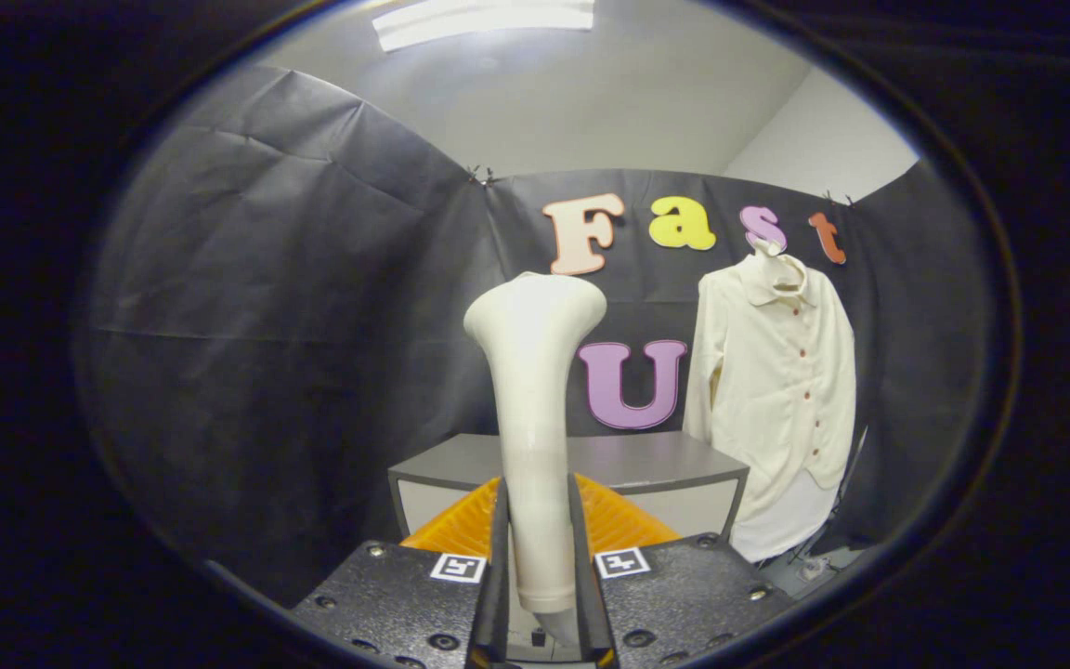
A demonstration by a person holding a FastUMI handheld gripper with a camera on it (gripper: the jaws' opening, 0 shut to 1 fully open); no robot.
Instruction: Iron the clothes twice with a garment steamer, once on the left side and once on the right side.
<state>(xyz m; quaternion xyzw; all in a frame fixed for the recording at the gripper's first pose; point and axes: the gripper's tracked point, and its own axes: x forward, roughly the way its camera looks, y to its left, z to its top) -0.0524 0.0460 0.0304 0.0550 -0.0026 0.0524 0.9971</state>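
Gripper view: gripper [540, 557] clamped on garment steamer [533, 409] handle, upright. Carry right toward hanging shirt [776, 390]; keep head square, begin left side.

No word, brand or number can be read on any object. The only signs are two small square coded markers, the left marker [458, 568] and the right marker [621, 562], one on each side of the gripper [540, 492] body, flanking the garment steamer [532, 372] handle, which both fingers press on.
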